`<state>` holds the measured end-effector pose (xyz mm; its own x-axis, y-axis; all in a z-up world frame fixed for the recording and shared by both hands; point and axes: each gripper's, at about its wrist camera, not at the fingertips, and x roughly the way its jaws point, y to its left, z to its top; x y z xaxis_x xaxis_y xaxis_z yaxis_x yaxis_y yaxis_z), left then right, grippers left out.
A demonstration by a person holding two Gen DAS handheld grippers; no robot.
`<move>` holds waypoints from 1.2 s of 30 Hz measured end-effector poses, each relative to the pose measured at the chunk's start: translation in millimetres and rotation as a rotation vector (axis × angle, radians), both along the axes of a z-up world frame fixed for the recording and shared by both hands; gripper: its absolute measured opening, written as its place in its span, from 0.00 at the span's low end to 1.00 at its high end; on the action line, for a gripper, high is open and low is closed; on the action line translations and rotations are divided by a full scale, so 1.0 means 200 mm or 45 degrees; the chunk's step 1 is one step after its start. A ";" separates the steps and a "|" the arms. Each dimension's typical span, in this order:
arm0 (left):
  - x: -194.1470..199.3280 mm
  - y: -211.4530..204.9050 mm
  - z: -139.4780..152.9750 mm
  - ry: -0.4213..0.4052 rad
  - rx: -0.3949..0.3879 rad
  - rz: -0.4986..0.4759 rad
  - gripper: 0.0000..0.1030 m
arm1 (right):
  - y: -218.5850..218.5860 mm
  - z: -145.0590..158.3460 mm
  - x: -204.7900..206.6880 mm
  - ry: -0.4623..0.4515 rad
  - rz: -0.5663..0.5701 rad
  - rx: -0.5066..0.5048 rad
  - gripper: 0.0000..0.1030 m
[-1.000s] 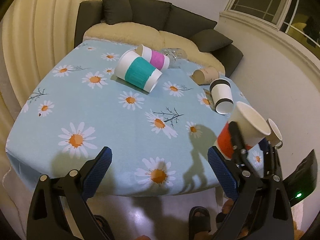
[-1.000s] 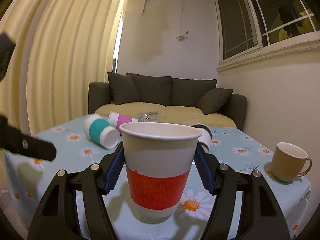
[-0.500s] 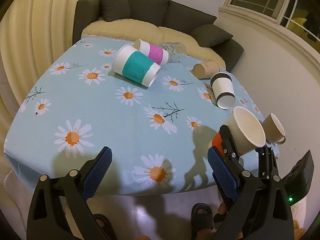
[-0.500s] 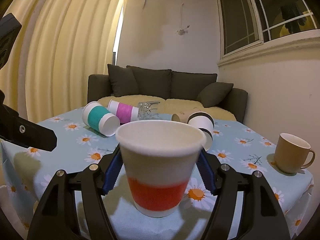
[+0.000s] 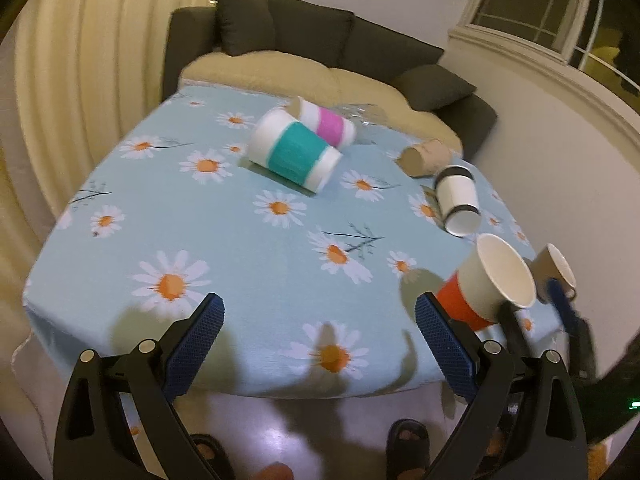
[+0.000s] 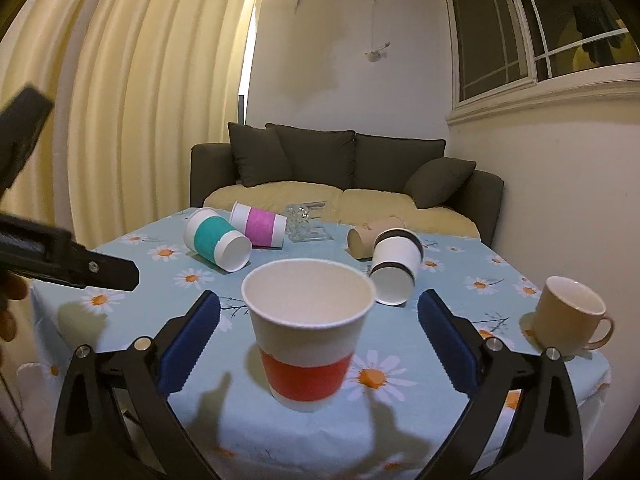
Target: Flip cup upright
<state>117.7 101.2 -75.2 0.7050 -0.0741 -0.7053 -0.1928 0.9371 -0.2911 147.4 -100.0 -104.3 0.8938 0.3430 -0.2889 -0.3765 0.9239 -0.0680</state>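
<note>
A red-banded paper cup [image 6: 306, 330] stands upright on the daisy tablecloth near the front edge. My right gripper [image 6: 318, 340] is open, its blue pads apart on both sides of the cup and clear of it. The cup also shows at the right of the left wrist view [image 5: 486, 290], with the right gripper [image 5: 536, 312] beside it. My left gripper [image 5: 318, 336] is open and empty, above the table's front edge.
Several cups lie on their sides: teal-banded [image 6: 218, 242], pink-banded [image 6: 260, 226], brown [image 6: 370, 236] and black-ringed white [image 6: 394, 266]. A beige mug [image 6: 568, 320] stands upright at the right. A glass object [image 6: 304, 224] lies at the back. A dark sofa [image 6: 348, 172] is behind the table.
My right gripper has opened and let go of the red-banded cup, which now stands on the table. The right gripper has drawn back a little. The left gripper stayed open.
</note>
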 end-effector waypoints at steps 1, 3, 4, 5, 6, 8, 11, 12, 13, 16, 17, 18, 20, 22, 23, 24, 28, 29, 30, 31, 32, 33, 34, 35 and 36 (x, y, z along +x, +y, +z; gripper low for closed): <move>-0.01 0.01 0.00 -0.003 -0.003 0.011 0.91 | -0.04 0.04 -0.03 0.009 -0.006 0.016 0.95; -0.02 0.01 0.01 -0.010 -0.009 0.018 0.91 | -0.10 0.10 -0.07 0.028 -0.004 0.055 0.95; -0.02 0.01 0.01 -0.011 -0.013 0.017 0.91 | -0.13 0.13 -0.08 0.038 0.003 0.072 0.95; -0.03 0.02 0.02 -0.018 -0.019 0.017 0.91 | -0.15 0.15 -0.10 0.047 0.010 0.084 0.95; -0.04 0.01 0.02 -0.030 -0.024 0.013 0.91 | -0.18 0.18 -0.11 0.055 0.015 0.095 0.95; -0.07 0.00 0.05 -0.069 -0.029 -0.011 0.91 | -0.24 0.25 -0.15 0.073 0.060 0.111 0.95; -0.13 -0.04 0.11 -0.144 -0.021 -0.039 0.94 | -0.28 0.33 -0.17 0.131 0.145 0.096 0.95; -0.15 -0.05 0.12 -0.161 -0.013 -0.044 0.94 | -0.31 0.36 -0.19 0.135 0.166 0.102 0.95; -0.17 -0.07 0.14 -0.183 -0.001 -0.051 0.94 | -0.33 0.39 -0.20 0.136 0.174 0.104 0.95; -0.24 -0.12 0.19 -0.230 0.017 -0.070 0.94 | -0.38 0.45 -0.24 0.129 0.211 0.104 0.95; -0.25 -0.14 0.21 -0.241 0.030 -0.078 0.94 | -0.40 0.47 -0.26 0.122 0.223 0.098 0.95; -0.27 -0.16 0.22 -0.255 0.043 -0.087 0.94 | -0.41 0.48 -0.27 0.115 0.235 0.097 0.95; -0.31 -0.19 0.26 -0.294 0.071 -0.109 0.94 | -0.44 0.52 -0.28 0.110 0.270 0.081 0.95; -0.34 -0.23 0.28 -0.317 0.099 -0.135 0.94 | -0.47 0.55 -0.31 0.091 0.295 0.060 0.95; -0.35 -0.25 0.30 -0.326 0.122 -0.147 0.94 | -0.49 0.57 -0.32 0.083 0.304 0.062 0.95; -0.37 -0.28 0.31 -0.330 0.142 -0.151 0.94 | -0.50 0.58 -0.33 0.085 0.312 0.065 0.95; -0.43 -0.35 0.36 -0.333 0.186 -0.184 0.94 | -0.57 0.59 -0.35 0.074 0.332 0.072 0.95; -0.46 -0.38 0.38 -0.348 0.209 -0.198 0.94 | -0.57 0.59 -0.35 0.074 0.333 0.067 0.95; -0.48 -0.40 0.40 -0.357 0.231 -0.204 0.94 | -0.59 0.59 -0.35 0.074 0.338 0.066 0.95; -0.50 -0.41 0.41 -0.364 0.250 -0.209 0.94 | -0.60 0.58 -0.36 0.075 0.340 0.066 0.95; -0.52 -0.43 0.42 -0.375 0.271 -0.217 0.94 | -0.61 0.58 -0.35 0.078 0.341 0.067 0.95; -0.54 -0.45 0.43 -0.382 0.288 -0.224 0.94 | -0.63 0.57 -0.35 0.084 0.346 0.070 0.95; -0.55 -0.47 0.43 -0.381 0.305 -0.233 0.94 | -0.64 0.56 -0.35 0.088 0.346 0.073 0.95; -0.56 -0.48 0.43 -0.379 0.311 -0.245 0.94 | -0.65 0.55 -0.35 0.092 0.344 0.075 0.95; -0.56 -0.49 0.43 -0.374 0.317 -0.257 0.94 | -0.65 0.54 -0.35 0.097 0.342 0.077 0.95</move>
